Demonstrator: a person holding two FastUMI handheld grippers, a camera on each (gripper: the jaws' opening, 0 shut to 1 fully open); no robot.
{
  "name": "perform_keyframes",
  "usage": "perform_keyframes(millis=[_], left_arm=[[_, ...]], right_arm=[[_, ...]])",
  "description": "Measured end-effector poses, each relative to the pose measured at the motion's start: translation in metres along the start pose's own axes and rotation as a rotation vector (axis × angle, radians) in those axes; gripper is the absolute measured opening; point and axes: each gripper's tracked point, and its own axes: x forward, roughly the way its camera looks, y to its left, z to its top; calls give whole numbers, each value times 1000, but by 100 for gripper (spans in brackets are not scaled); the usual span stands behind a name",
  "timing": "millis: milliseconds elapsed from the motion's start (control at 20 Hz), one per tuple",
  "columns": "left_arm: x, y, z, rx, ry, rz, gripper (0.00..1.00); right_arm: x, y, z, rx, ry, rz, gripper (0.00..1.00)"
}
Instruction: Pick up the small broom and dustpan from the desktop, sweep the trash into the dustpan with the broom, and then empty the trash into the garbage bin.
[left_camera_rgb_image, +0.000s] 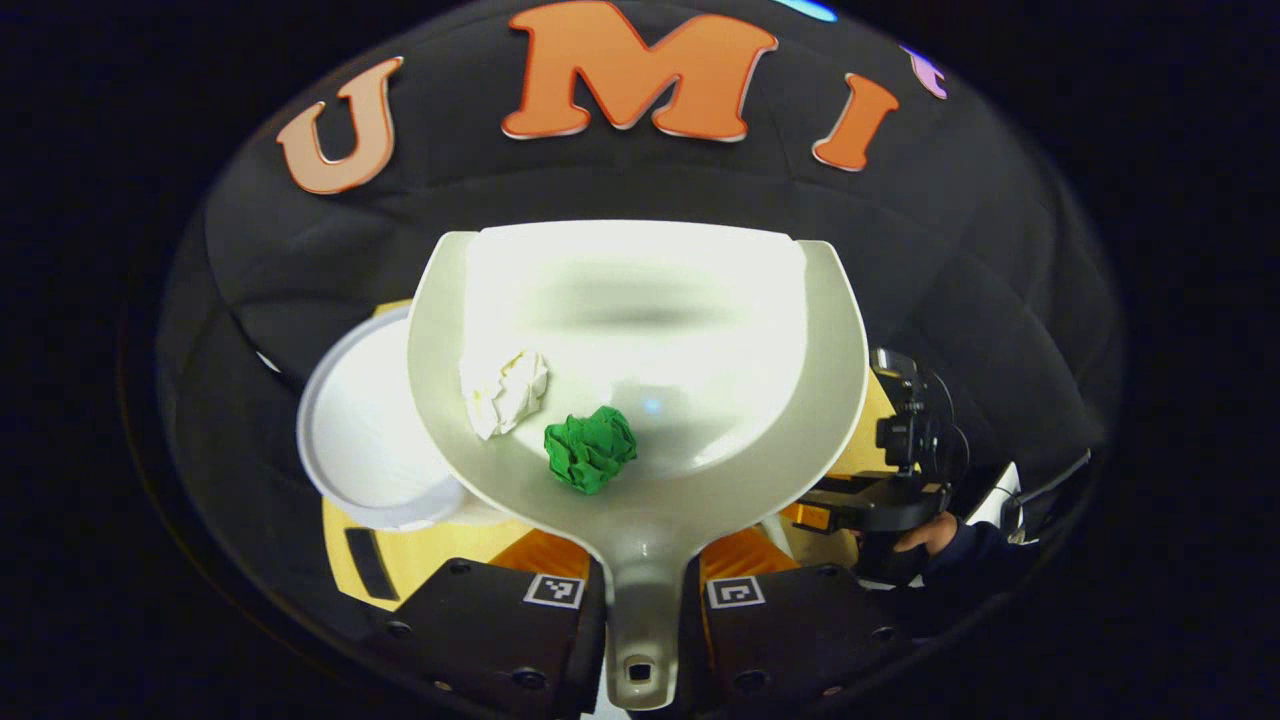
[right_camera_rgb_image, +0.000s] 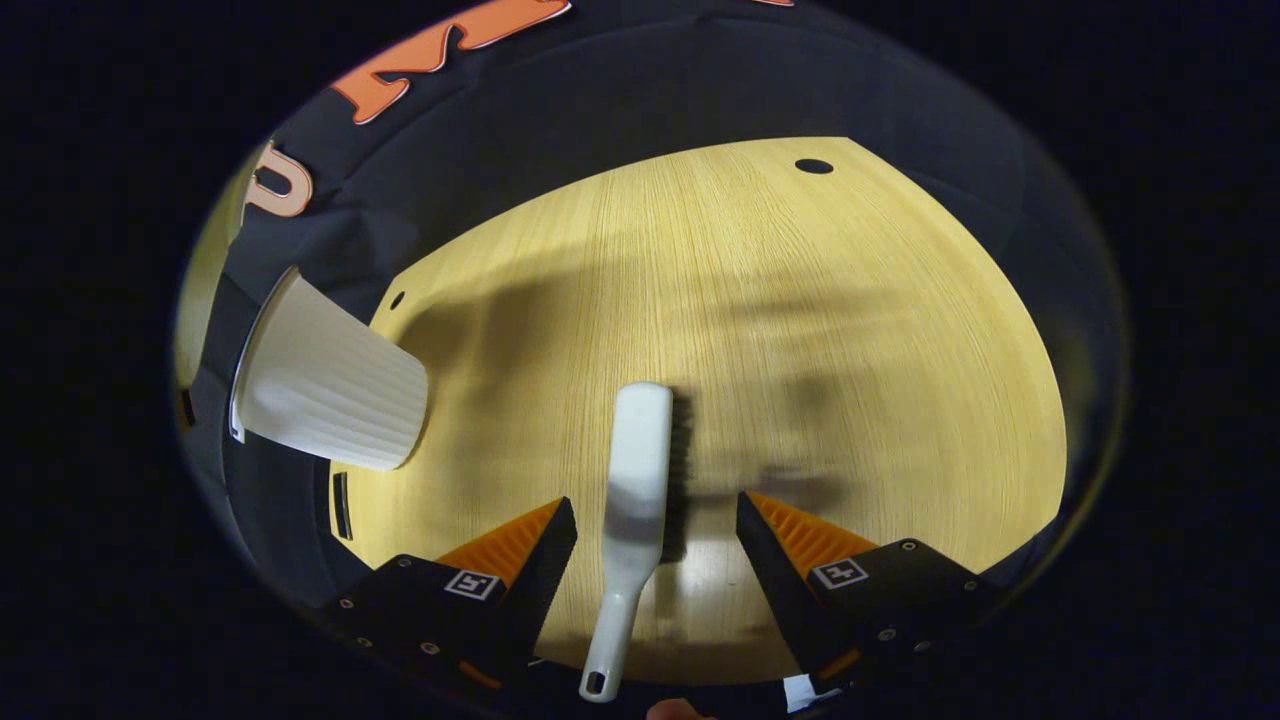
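My left gripper (left_camera_rgb_image: 645, 572) is shut on the handle of the white dustpan (left_camera_rgb_image: 700, 330), which it holds up in the air. A crumpled white paper ball (left_camera_rgb_image: 503, 390) and a crumpled green paper ball (left_camera_rgb_image: 590, 449) lie in the pan near the handle. The pan's left edge overlaps the open white garbage bin (left_camera_rgb_image: 350, 430) below it. In the right gripper view, the small white broom (right_camera_rgb_image: 640, 470) lies on the wooden desktop (right_camera_rgb_image: 800, 300), bristles to the right. My right gripper (right_camera_rgb_image: 655, 510) stands open around the broom, fingers apart from it.
The ribbed white bin (right_camera_rgb_image: 330, 385) stands at the desktop's left edge in the right gripper view. A dark hole (right_camera_rgb_image: 813, 166) sits at the desk's far corner. In the left gripper view a hand holds the other gripper (left_camera_rgb_image: 900, 470) off to the right.
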Motion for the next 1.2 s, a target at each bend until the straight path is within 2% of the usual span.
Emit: perform_keyframes(millis=[150, 200, 350, 600, 750, 850, 1100, 1200], left_arm=[[26, 51, -18, -13, 23, 160, 30], [34, 72, -28, -2, 57, 217, 30], [70, 91, -58, 58, 189, 352, 30], [69, 88, -43, 311, 373, 542, 30], [74, 76, -25, 476, 468, 607, 30], [79, 66, -11, 603, 505, 648, 30], [89, 66, 12, 947, 568, 822, 30], [87, 65, 12, 1036, 556, 885, 30]], right_arm=[[-5, -1, 8, -5, -37, -6, 98], [-6, -3, 11, -6, -46, -6, 97], [-8, -12, 13, 4, -50, -29, 97], [-4, -17, 11, 1, -25, -37, 97], [-1, -17, 6, -16, -11, -35, 97], [-2, -17, 2, -25, 3, -37, 97], [-2, -17, 1, -22, 2, -30, 97], [-3, -18, 1, -13, 3, -30, 97]])
